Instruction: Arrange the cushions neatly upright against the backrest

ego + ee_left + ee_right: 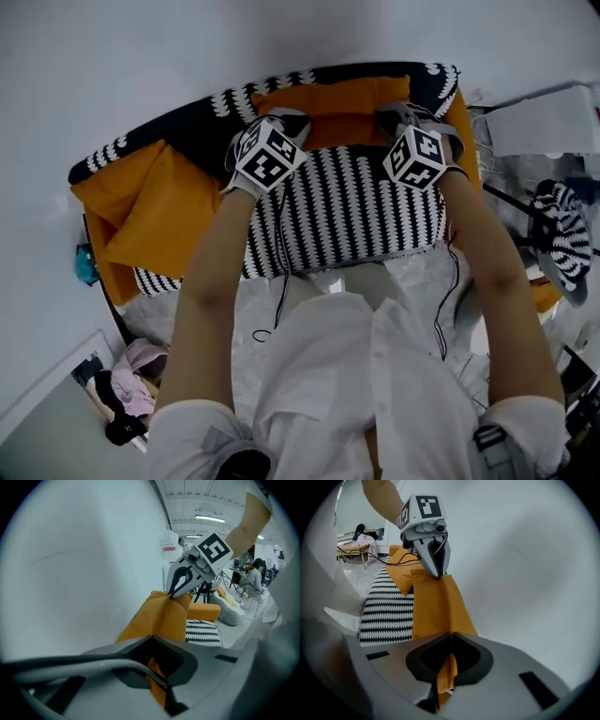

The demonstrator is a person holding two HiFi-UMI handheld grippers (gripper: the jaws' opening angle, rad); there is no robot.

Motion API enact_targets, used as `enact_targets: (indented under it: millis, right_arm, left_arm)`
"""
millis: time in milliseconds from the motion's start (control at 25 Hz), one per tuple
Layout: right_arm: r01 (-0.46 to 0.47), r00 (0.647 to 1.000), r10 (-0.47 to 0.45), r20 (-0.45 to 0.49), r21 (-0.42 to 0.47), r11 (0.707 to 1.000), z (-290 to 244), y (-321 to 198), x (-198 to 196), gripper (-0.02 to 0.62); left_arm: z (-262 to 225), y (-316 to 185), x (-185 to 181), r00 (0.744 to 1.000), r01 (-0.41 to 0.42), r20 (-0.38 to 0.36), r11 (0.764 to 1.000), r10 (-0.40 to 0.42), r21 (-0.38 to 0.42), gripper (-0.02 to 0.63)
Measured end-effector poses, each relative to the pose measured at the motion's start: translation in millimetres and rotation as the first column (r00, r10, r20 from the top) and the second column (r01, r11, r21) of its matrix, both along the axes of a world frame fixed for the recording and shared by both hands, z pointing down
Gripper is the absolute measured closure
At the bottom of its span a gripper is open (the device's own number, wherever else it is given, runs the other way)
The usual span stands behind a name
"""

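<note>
In the head view's upper centre, a soft, rectangular orange fabric cushion (pixel 337 98) leans on the dark patterned backrest (pixel 202 117). The left gripper (pixel 154 667) and the right gripper (pixel 451 660) each pinch one end of its creased top edge, above the zigzag-striped black-and-white seat (pixel 347 216).

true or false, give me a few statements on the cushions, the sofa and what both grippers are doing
1. The left gripper is shut on the orange fabric cushion. True.
2. The right gripper is open and empty. False: it is shut on the same orange cushion, at its other end.
3. A second orange cushion lies at the sofa's left end in the head view. True.
4. The held cushion lies flat on the floor. False: it is held up at the back of the black-and-white patterned sofa seat.
</note>
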State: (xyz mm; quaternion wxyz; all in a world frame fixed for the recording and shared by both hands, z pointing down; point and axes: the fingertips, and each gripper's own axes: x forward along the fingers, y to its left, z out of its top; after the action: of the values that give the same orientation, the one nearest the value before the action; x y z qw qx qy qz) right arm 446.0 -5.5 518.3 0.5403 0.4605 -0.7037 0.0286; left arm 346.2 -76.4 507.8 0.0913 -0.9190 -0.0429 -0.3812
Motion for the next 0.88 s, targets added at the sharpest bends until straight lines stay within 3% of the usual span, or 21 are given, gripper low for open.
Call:
enact_targets:
  millis: [200, 360, 680, 880]
  right_arm:
    - [-0.055, 0.998, 0.054, -0.025, -0.034, 0.998, 49, 63, 102, 0.577]
    - [-0.092, 0.995, 0.091, -0.046, -0.038, 0.995, 97, 91, 154, 0.577]
    - [-0.127, 0.989, 0.123, -0.084, -0.036, 0.991, 196, 104, 197, 0.578]
    - [-0.104, 0.989, 0.096, -0.112, -0.064, 0.993, 246, 114, 200, 0.58]
  left_arm:
    - [46, 60, 103, 1.0, -0.018, -0.004, 1.0, 0.018, -0.018, 0.583]
    - [90, 89, 153, 1.0, -0.003, -0.005, 1.0, 0.003, 0.007, 0.584]
    - [182, 105, 193, 0.999, 0.046, 0.009, 0.992, -0.047, 0.114, 0.583]
    - [231, 120, 198, 0.999, 0.01, 0.05, 0.989, -0.017, 0.145, 0.584]
